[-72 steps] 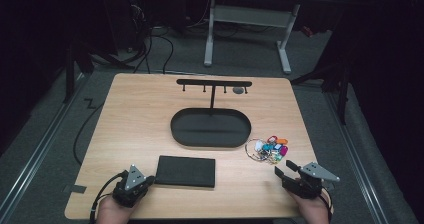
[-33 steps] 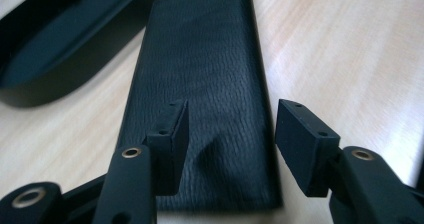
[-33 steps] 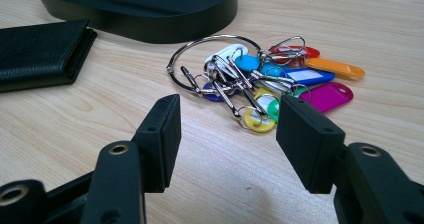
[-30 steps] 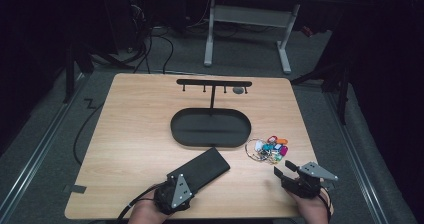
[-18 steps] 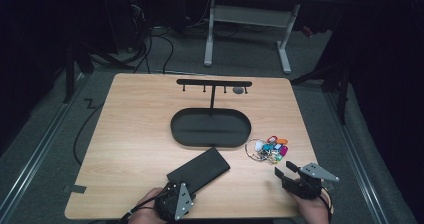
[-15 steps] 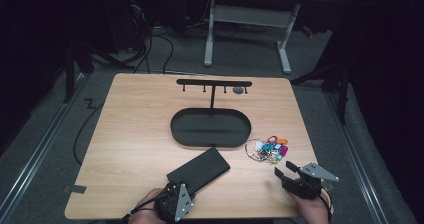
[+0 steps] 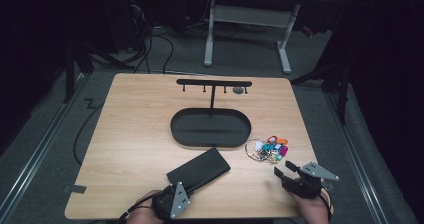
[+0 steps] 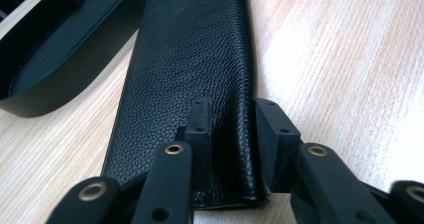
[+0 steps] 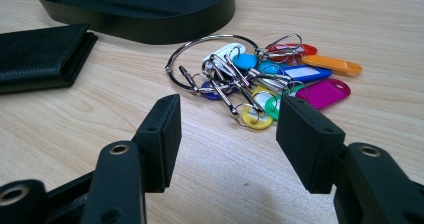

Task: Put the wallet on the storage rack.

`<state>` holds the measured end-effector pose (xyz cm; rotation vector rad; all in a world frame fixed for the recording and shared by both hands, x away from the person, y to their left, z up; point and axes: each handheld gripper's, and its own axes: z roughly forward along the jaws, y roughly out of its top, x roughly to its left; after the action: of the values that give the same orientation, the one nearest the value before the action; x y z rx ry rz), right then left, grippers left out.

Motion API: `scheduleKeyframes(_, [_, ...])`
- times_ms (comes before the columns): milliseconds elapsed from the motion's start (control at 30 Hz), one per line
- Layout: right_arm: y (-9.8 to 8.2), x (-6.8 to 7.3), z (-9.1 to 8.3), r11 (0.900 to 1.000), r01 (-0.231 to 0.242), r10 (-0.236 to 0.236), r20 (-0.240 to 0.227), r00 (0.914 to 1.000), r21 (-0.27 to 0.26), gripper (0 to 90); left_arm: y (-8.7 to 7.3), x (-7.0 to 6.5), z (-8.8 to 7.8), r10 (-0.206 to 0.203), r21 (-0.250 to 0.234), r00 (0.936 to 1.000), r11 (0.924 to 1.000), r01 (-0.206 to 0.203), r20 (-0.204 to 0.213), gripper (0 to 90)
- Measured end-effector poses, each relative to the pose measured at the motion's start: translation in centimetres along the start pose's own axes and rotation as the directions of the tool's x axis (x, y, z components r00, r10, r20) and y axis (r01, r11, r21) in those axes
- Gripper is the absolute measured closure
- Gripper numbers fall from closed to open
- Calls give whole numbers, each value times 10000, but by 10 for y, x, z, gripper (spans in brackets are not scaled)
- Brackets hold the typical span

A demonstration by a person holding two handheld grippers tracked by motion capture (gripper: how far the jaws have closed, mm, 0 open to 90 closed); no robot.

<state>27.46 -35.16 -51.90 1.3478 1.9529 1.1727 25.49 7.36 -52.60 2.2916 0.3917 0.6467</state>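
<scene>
Left gripper point(image 8: 227, 129) has just been closing its jaws on the near end of the black leather wallet point(image 8: 192, 69): one pad lies on the wallet's top face, the other against its folded edge. Grained and plain, with no readable writing, the wallet lies slantwise on the wooden table point(image 7: 130, 129), just in front of the black oval tray point(image 7: 210, 128). Right gripper point(image 9: 227, 139) rests with jaws apart and empty, near a ring of coloured key tags point(image 9: 280, 76).

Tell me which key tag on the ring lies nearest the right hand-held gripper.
The yellow round tag, at the near edge of the key bunch, closest to the right hand-held gripper; the others lie behind.
</scene>
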Motion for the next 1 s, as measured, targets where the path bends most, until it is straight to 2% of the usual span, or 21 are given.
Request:
scheduleKeyframes(133, [0,-1,-1,10000,-12,12,0,10000,-1,440,-1,4,-6,-444,-260,9990,9987,441,-108,763])
scheduleKeyframes(267, [-1,-2,-1,9999,-101,101,-3,9999,-17,439,-1,10,-15,-881,-649,9961,9940,875,-60,786])
scheduleKeyframes(367, [-1,-2,-1,10000,-89,89,-16,10000,-4,440,-2,14,-19,-1018,-825,9948,9915,1007,-87,792])
scheduleKeyframes(400, [-1,-2,-1,10000,-68,68,-25,10000,-13,440,-3,16,-22,-1250,-904,9921,9880,1255,109,795])
scheduleKeyframes(467, [-1,-2,-1,10000,-71,71,-27,10000,-9,439,-4,18,-24,-1326,-985,9911,9862,1334,138,795])
scheduleKeyframes(533, [-1,-2,-1,10000,-77,77,-20,10000,-11,440,-5,21,-27,-1565,-1176,9874,9804,1580,215,797])
scheduleKeyframes(567, [-1,-2,-1,10000,-77,77,-20,10000,-11,440,-5,21,-27,-1565,-1176,9874,9804,1580,215,798])
scheduleKeyframes(633, [0,-2,0,10000,-38,38,-24,10000,-25,440,-6,24,-31,-1894,-1437,9814,9709,1918,302,801])
scheduleKeyframes(733, [2,-1,1,9999,-21,21,-62,10000,-105,440,-9,27,-36,-2152,-1585,9759,9630,2182,357,805])
scheduleKeyframes(833, [5,1,3,9998,-15,13,-107,9999,-188,440,-11,28,-40,-2272,-1579,9730,9601,2307,399,807])
scheduleKeyframes(900, [9,4,9,9997,75,-80,-229,9997,-247,440,-16,29,-47,-2543,-1667,9662,9517,2577,416,807])
scheduleKeyframes(967, [10,4,11,9996,112,-119,-264,9996,-256,441,-17,29,-50,-2627,-1696,9641,9491,2656,394,809])
scheduleKeyframes(1000, [11,6,13,9996,128,-136,-307,9994,-247,440,-19,30,-53,-2760,-1765,9604,9441,2785,386,809])
